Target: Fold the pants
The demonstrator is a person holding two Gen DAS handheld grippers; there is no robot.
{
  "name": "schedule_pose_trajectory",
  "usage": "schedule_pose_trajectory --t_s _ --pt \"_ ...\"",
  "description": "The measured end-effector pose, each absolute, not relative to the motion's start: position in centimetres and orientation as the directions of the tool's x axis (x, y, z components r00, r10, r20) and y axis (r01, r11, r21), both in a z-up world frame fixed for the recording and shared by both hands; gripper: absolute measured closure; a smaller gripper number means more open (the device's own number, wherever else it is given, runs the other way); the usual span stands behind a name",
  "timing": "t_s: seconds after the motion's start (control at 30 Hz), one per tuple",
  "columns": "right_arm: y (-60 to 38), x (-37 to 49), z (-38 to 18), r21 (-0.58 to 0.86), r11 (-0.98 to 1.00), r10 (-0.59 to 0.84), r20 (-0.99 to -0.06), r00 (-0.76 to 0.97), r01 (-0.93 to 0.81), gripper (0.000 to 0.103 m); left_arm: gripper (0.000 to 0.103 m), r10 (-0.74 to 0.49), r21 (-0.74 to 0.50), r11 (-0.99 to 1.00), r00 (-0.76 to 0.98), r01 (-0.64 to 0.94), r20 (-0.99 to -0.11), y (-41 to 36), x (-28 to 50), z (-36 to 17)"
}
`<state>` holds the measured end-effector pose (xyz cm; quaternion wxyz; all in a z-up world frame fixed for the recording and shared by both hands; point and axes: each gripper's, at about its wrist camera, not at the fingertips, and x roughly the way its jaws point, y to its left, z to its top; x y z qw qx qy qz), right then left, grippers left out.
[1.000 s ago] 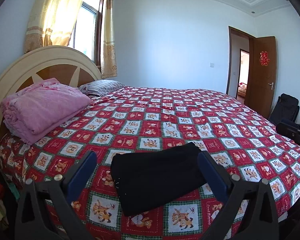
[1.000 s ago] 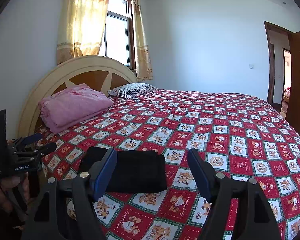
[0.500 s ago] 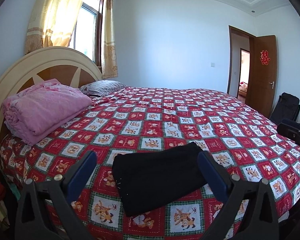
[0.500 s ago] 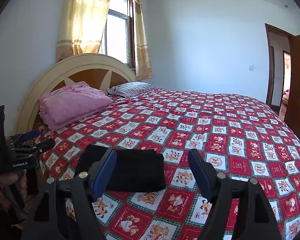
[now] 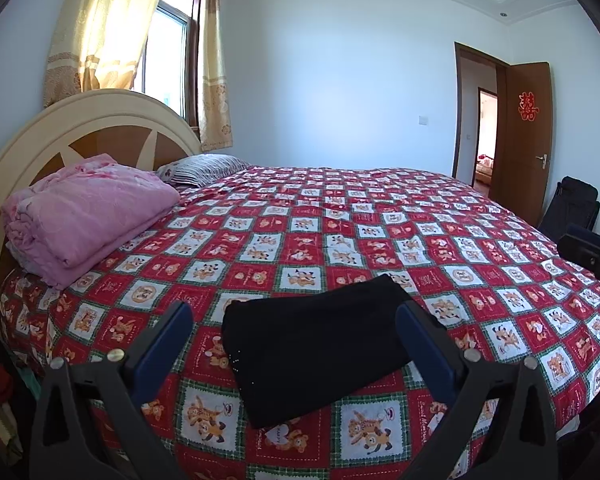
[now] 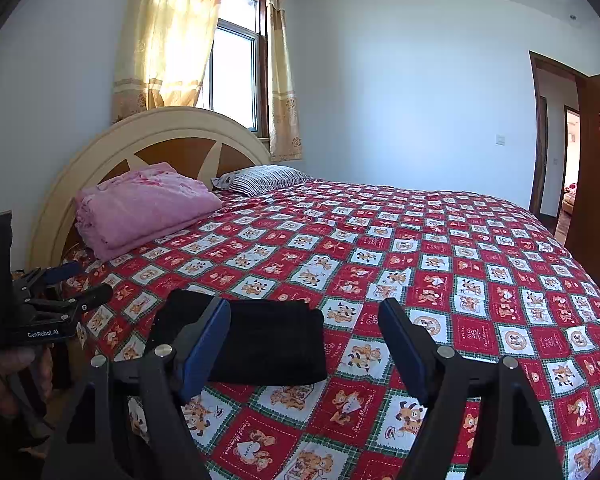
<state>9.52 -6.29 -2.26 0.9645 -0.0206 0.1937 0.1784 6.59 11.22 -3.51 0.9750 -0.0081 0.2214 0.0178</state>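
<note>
On the near edge of the bed (image 5: 340, 216), black pants (image 5: 320, 352) lie as a compact folded rectangle on the red cartoon-print cover. Task looks essentially finished; both tools held back above the bed edge.

Left gripper (image 5: 296, 344): jaws spread wide, nothing between them. Right gripper (image 6: 304, 344): same, wide apart and empty.

Step in hand, as judged: check the fold, retreat cleanly. Doing it well means leaving the bundle untouched unless an edge has slipped. Any tidy-up should be a light press flat on the top layer, not a pinch, since a pinch could lift one layer and open the stack.

Pants relative to jaws: in the left wrist view the bundle sits framed between the two fingers, beyond the tips, apparently not touching. In the right wrist view it lies left of centre, partly behind the left finger, clear of the right one.

Far left: pink blanket (image 6: 140, 208), striped pillow (image 6: 264, 178), against the headboard (image 6: 168, 128).
</note>
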Motion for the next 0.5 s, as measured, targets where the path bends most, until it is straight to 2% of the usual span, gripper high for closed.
schedule_pose_trajectory --t_s 0.5 --pt "-6.25 9.86 -2.72 0.015 0.934 0.333 -0.392 0.858 -0.356 0.025 0.0 0.039 0.002 0.999 0.892 -0.042 -0.45 11.24 6.87 -3.67"
